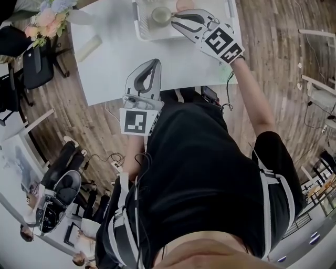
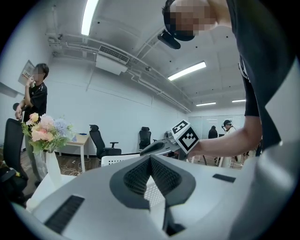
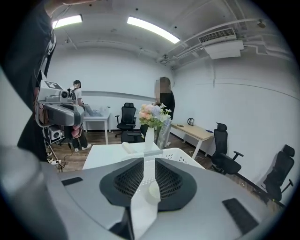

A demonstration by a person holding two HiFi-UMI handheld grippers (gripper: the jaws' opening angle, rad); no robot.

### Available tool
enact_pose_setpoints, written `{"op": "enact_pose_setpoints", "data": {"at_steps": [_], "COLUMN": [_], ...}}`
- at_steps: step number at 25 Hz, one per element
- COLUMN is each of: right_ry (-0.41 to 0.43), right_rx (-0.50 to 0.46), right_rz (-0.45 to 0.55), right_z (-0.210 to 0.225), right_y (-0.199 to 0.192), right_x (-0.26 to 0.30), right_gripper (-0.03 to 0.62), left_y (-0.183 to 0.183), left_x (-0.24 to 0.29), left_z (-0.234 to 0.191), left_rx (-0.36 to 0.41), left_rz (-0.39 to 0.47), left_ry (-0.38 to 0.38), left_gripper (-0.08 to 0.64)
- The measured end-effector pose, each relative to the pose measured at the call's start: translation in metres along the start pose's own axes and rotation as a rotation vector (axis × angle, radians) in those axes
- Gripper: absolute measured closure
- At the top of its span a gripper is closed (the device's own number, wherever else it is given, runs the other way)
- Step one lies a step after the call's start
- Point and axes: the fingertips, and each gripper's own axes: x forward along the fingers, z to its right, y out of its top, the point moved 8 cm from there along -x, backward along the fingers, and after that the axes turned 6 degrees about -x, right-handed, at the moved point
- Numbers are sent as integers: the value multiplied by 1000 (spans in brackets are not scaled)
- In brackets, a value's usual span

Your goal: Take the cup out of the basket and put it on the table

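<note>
A white basket (image 1: 140,29) stands at the table's far side. Inside it lies a pale green cup (image 1: 161,14), with a pinkish cup (image 1: 185,4) beside it. My right gripper (image 1: 174,21) reaches into the basket, its tips just right of the green cup. In the right gripper view its jaws (image 3: 144,161) stand a little apart, open, with the pale cup (image 3: 152,192) showing low in the gap and the basket's rim (image 3: 183,154) beyond. My left gripper (image 1: 156,61) hovers over the table's near edge, shut and empty; its tips (image 2: 150,159) meet.
The white table (image 1: 110,63) also carries a pale rolled item (image 1: 89,46) at the left. A vase of flowers (image 1: 47,21) stands at its far left corner. Black office chairs (image 1: 31,63) and other people surround the table on the wooden floor.
</note>
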Motion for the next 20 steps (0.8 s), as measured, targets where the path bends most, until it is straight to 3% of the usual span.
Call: {"op": "enact_pose_setpoints", "data": {"at_steps": [7,14,20], "right_ry": [36,118,186], "right_rx": [-44,-85,-61], "right_rz": [-57,-157,-191], "right_z": [16,28,31], "right_y": [-10,-43,-62], "right_x": [25,59,83], "right_gripper": [525,519,510], "left_y": [1,-1,-4], "left_x": [-2,-4,-8], "left_z": [-8,-15,-21], "left_rx": [10,-4,-15], "left_rz": [1,-23,-29], "left_ry": [13,50,54], "left_gripper": [540,540,540]}}
